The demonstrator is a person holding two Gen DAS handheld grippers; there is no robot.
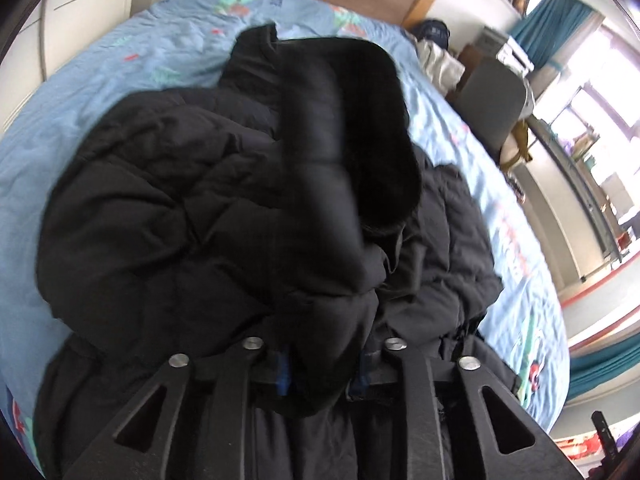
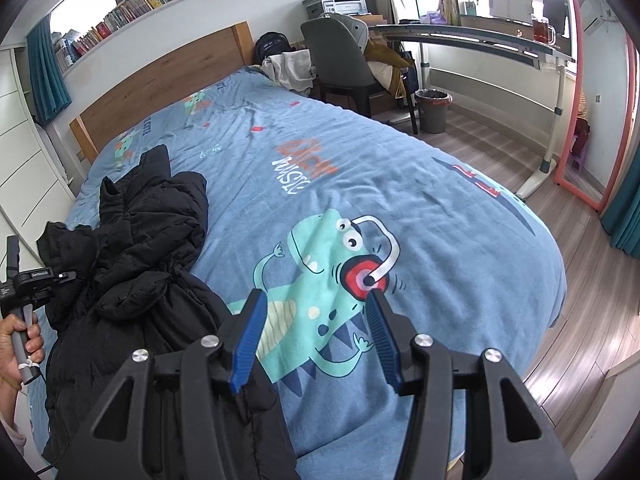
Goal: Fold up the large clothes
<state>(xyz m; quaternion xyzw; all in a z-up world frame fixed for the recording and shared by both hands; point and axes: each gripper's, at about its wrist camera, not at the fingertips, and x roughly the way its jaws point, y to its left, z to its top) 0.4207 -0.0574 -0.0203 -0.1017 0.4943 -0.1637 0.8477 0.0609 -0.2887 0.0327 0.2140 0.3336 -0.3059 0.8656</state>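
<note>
A black puffy coat lies bunched on the blue bed cover, with a fur-edged part raised and blurred in the left wrist view. My left gripper is low over the coat. A fold of coat fills the narrow gap between its blue pads and touches both. The right wrist view has the coat at the bed's left side, with the left gripper at its edge, held by a hand. My right gripper hangs open over the dinosaur print, holding nothing.
A wooden headboard and a pile of pale clothes are at the bed's far end. Beyond the bed stand a grey chair, a bin and a long desk. White cupboards run along the left.
</note>
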